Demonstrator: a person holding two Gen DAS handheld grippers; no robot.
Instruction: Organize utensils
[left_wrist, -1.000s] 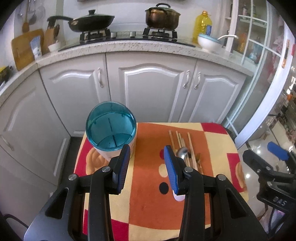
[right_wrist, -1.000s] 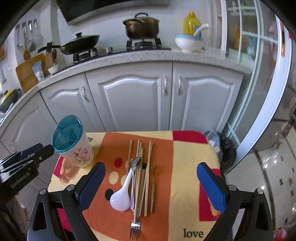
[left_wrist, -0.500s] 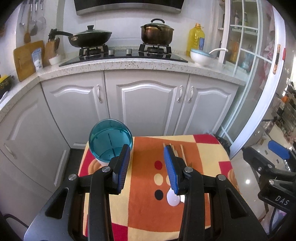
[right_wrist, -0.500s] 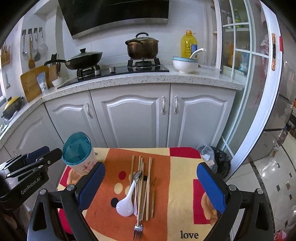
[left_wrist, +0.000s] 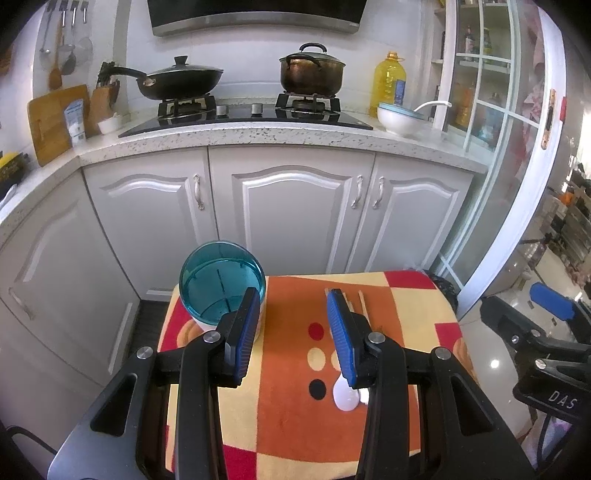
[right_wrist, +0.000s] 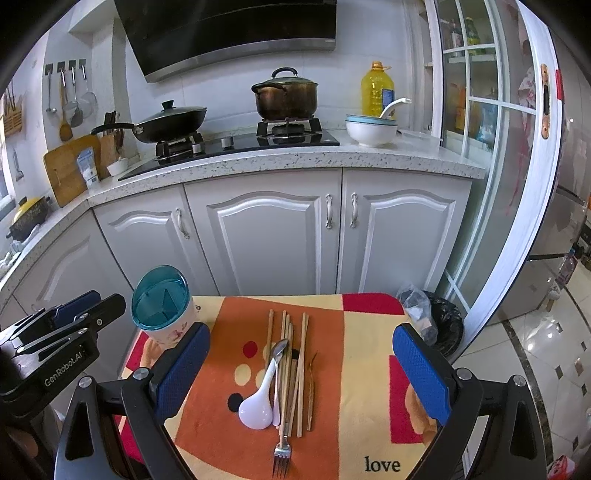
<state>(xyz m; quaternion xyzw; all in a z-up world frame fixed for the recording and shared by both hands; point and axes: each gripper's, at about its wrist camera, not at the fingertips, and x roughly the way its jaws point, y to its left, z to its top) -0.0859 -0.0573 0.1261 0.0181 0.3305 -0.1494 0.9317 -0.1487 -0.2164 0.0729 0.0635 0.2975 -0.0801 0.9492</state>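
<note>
While the utensils (right_wrist: 288, 373) are lying bunched mid-tabletop (right_wrist: 354, 369), long axes pointing away toward the cabinets, the right claw (right_wrist: 301, 373) is hovering released straight above them (nearer than the released left claw (left_wrist: 291, 336), facing the holder (left_wrist: 221, 284)).

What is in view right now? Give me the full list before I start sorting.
utensil holder: one, teal top, floral white body, cloth's far left corner
chopsticks: several, wooden, mid-cloth bundle
soup spoon: one, white, left of bundle
metal spoon: one, silver, on bundle
fork: one, silver, near end of bundle
cloth: one, orange, yellow, red, covers table
wok: one, black, left burner
pot: one, bronze, right burner
bowl: one, white, counter
oil bottle: one, yellow, counter
left gripper: blue fingers, open, empty
right gripper: blue fingers, open, empty
</note>
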